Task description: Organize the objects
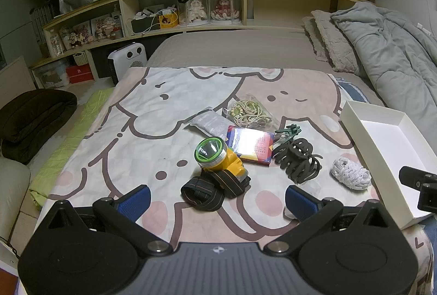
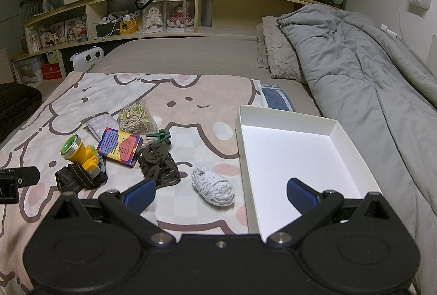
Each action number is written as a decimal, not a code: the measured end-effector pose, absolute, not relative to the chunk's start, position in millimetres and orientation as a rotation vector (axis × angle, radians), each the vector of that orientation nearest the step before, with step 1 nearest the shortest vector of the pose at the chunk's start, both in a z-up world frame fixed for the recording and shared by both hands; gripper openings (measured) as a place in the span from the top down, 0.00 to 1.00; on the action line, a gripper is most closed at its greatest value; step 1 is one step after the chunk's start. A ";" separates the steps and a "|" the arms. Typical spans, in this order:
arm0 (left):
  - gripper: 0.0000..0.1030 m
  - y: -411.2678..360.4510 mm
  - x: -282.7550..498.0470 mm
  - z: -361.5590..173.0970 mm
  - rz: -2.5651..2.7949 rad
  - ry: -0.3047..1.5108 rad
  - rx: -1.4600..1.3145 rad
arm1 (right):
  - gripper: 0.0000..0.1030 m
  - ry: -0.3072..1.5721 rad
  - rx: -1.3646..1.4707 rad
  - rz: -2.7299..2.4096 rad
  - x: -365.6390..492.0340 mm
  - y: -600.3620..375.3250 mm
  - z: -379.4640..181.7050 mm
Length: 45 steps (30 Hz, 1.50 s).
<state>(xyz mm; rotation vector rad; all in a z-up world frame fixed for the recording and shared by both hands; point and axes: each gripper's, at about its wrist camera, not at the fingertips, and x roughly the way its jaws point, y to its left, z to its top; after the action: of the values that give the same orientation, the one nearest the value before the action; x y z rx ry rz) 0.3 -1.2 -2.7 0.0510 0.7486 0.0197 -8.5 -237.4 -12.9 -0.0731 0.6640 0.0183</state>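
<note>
Both the left gripper (image 1: 217,198) and the right gripper (image 2: 221,192) hang wide open and hold nothing, while the headlamp (image 1: 215,158), the dark cord bundle (image 1: 299,159) and the white cord bundle (image 2: 213,185) lie loose on the bedspread beside the empty white box (image 2: 295,147). The likeliest trouble, I judge, is the soft bedding (it gives under pressure): pads could pinch fabric with a cord. The headlamp's strap (image 1: 202,192) could snag on the way to the box.

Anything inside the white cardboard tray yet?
Nothing visible: the white cardboard tray shows a bare white floor. Its nearest corner is hidden behind the right gripper, whose jaws are open.
</note>
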 end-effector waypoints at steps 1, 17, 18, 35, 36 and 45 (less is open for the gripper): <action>0.00 -1.2 0.3 -2.8 0.020 0.749 0.051 | 0.00 0.664 -0.073 0.019 -8.4 -237.5 -12.8; 0.00 -1.4 0.5 -2.4 0.022 0.749 0.051 | 0.00 0.666 -0.070 0.017 -9.0 -237.7 -16.4; 0.00 -1.4 0.5 -2.4 0.023 0.749 0.052 | 0.00 0.666 -0.070 0.017 -9.0 -237.7 -16.4; 0.00 -2.5 0.2 -3.5 0.025 0.749 0.054 | 0.00 0.667 -0.070 0.017 -9.3 -238.0 -16.9; 0.00 -2.5 0.2 -3.5 0.025 0.749 0.054 | 0.00 0.667 -0.070 0.018 -9.1 -238.1 -16.6; 0.00 -2.7 0.3 -3.4 0.025 0.749 0.054 | 0.00 0.667 -0.070 0.018 -9.3 -237.8 -17.0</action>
<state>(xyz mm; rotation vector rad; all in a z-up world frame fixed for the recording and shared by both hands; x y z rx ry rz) 0.3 -2.7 -3.4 0.0536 0.7491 0.0253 -9.3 -237.8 -17.0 -0.0703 0.6672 0.0178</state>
